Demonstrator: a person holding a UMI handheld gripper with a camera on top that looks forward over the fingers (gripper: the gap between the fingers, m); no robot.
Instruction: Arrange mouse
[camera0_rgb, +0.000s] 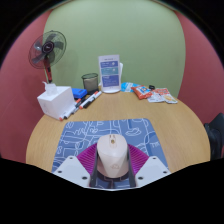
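A cream-white computer mouse (112, 156) sits between my two fingers, with a magenta pad (86, 158) pressing on its left side and the other pad (139, 158) on its right. My gripper (112, 160) is shut on the mouse and holds it over the near edge of a grey patterned mouse mat (110, 130) on the round wooden table (170, 125). The mouse's rear end faces the camera and hides the gap between the fingers.
At the table's far side stand a white box (54, 100), markers (78, 104), a dark mesh cup (90, 82), a white-blue packet (110, 74) and an orange packet with small items (152, 93). A black fan (46, 50) stands at the far left.
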